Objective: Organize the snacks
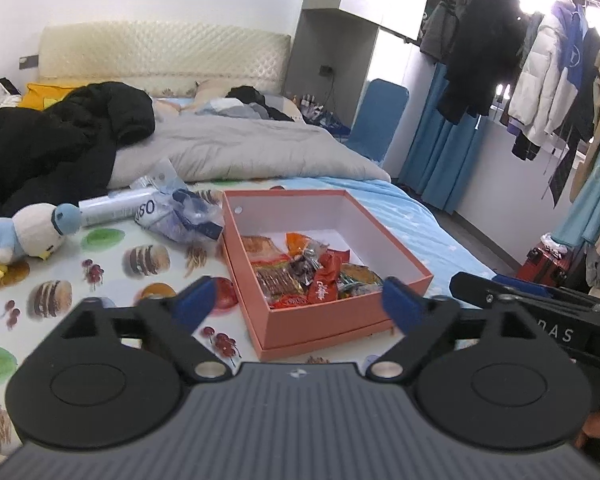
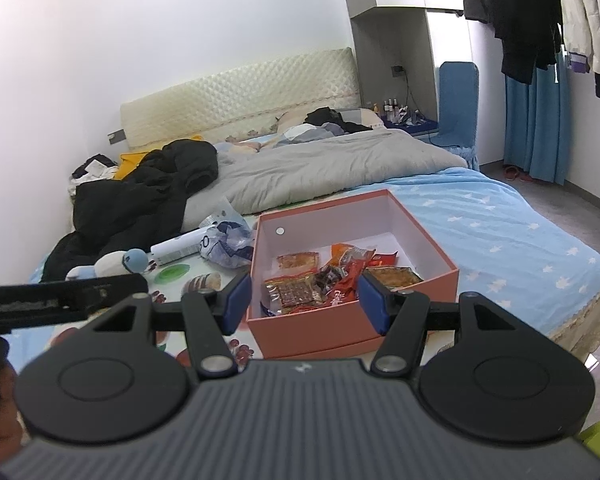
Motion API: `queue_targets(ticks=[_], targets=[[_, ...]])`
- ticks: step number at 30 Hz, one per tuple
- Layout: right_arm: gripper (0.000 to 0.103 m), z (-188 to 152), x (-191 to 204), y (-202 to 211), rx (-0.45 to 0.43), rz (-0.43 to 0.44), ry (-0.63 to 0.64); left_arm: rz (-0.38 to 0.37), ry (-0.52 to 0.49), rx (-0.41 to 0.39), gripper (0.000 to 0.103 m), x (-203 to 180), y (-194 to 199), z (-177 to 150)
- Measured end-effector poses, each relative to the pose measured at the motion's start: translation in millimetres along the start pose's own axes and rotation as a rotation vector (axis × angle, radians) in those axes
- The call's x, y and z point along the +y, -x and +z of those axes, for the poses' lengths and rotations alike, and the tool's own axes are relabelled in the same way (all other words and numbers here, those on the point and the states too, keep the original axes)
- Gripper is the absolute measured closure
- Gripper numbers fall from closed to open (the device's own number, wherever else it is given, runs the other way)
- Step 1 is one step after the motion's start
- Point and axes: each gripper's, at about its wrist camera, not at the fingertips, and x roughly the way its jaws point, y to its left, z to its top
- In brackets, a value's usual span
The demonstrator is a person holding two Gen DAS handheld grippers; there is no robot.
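Left wrist view — plush toy [image 1: 24, 232], crumpled bag [image 1: 184, 216], beside snack box [image 1: 396, 300]

Black hand-held gripper [image 1: 300, 304], blue pads [image 1: 400, 304]

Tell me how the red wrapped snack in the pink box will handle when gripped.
The red wrapped snack looks crinkly, so it probably flexes and feels light. Its glossy film may slip between pads. Lying atop other packets in the pink box, it should lift freely.
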Motion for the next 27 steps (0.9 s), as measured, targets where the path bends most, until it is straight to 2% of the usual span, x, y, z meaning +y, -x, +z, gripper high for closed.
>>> queue_targets(ticks=[3, 4, 21, 27], targets=[[0.007, -1.5, -0.1, 0.2, -0.013, -0.002, 0.000, 0.014, 0.017, -0.002, 0.005, 3.0, 1.3, 1.1], [0.000, -1.7, -0.1, 1.3, -0.028, -0.002, 0.001, 0.020, 0.022, -0.003, 0.004, 4.1, 0.9, 1.3], [0.000, -2.8, -6.1, 3.1, -0.041, -0.016, -0.015, 0.093, -0.023, 0.010, 0.001, -0.5, 1.8, 6.2], [0.000, -2.8, -6.7, 3.4, -0.048, -0.015, -0.016, 0.091, -0.014, 0.015, 0.001, 1.5, 0.9, 6.4]])
